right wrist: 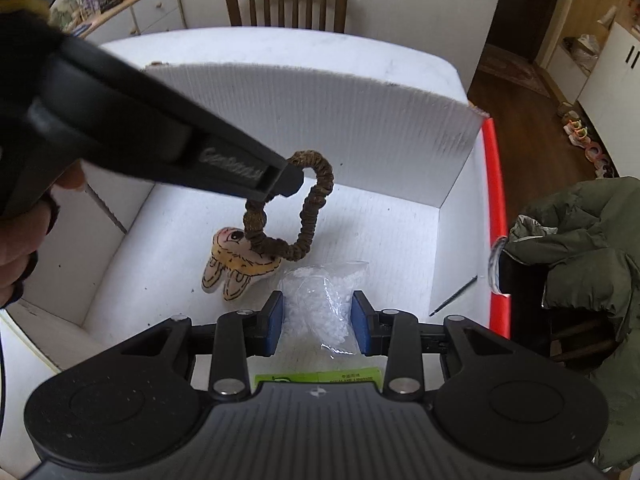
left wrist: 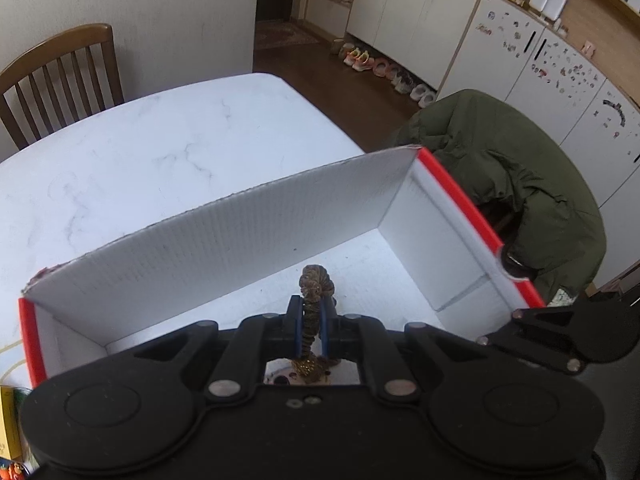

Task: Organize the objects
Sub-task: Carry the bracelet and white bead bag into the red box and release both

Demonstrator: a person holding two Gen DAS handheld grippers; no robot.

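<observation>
right gripper point(right wrist: 317, 322) nearest the lens in the right wrist view, its blue-padded fingers point(right wrist: 274, 322) spread apart on either side of a clear plastic bag of white pellets point(right wrist: 325, 307); the pads flank the bag, and whether they touch it cannot be told. bag lying on the floor of the white box point(right wrist: 400, 216), with a green-labelled packet point(right wrist: 320, 376) just nearer the camera, partly hidden by the gripper body. thin dark stick point(right wrist: 454, 296) on the box floor to the right, near the red-edged side wall. left gripper point(right wrist: 294, 178) entering from the upper left, a hand point(right wrist: 16, 240) on its handle, its tips pinching a brown scrunchie point(right wrist: 316, 200). scrunchie hanging as a loop above the box floor, a rabbit-shaped charm point(right wrist: 236, 264) fixed at its lower end; charm low over or on the floor, contact unclear. in the left wrist view, the same left gripper point(left wrist: 311, 326) with blue pads pressed together on the scrunchie point(left wrist: 316, 280), whose top pokes up past the tips. beyond, the tall white back flap of the box point(left wrist: 224, 236), then a white marble-patterned table point(left wrist: 160, 140). farthest, a wooden chair point(left wrist: 60, 76) at the wall and a green jacket point(left wrist: 520, 168) draped on a seat to the right.
</observation>
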